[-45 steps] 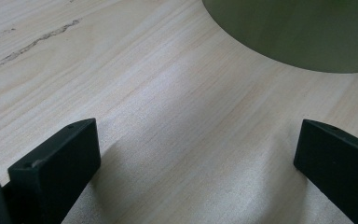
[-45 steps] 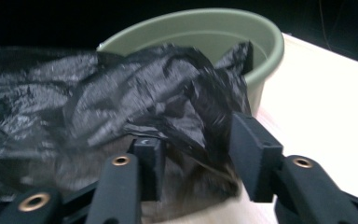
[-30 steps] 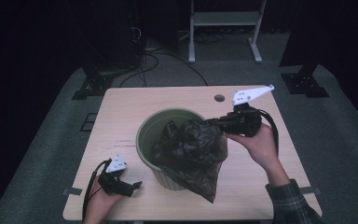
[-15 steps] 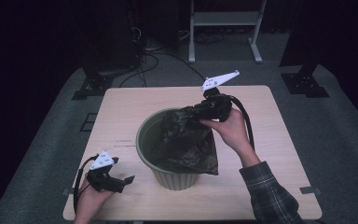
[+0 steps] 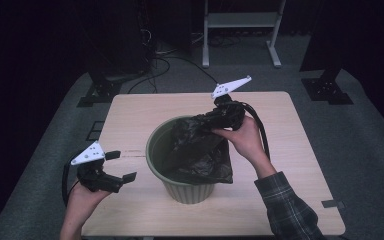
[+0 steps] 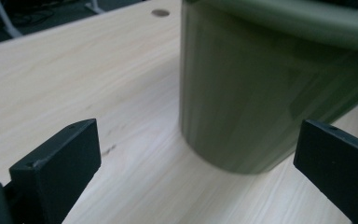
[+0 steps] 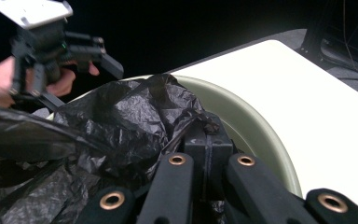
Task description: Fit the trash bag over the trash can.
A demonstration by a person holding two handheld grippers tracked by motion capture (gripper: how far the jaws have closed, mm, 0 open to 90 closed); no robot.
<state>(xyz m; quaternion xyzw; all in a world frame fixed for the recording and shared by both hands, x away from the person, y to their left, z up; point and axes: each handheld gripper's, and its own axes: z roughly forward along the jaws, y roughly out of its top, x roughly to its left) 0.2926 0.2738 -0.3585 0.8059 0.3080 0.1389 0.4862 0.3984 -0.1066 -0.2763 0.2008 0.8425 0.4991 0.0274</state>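
two sets of tongs: one in each of the person's hands
right tongs (image 5: 219,116): jaws pressed together on a fold of the crinkled black plastic bin bag (image 5: 200,147), held above the far right side of the bin's rim; in the right gripper view (image 7: 208,140) the pinched plastic bunches up right at the closed tips
left tongs (image 5: 120,166): jaws spread wide with nothing between them, lifted off the tabletop just left of the bin; in the left gripper view (image 6: 191,154) the two black pads frame the bin's wall without touching it
black bin bag: hangs partly inside the bin, with one flap draped over the near right rim and down the outer wall
round olive-green plastic waste bin (image 5: 180,187): upright near the middle of the tabletop, mouth open upward, between the two hands
pale wooden tabletop (image 5: 290,145): bare around the bin, a small round dark cap (image 6: 160,13) near its far edge
surroundings: dark floor, cables and a white metal stand (image 5: 240,20) beyond the far edge
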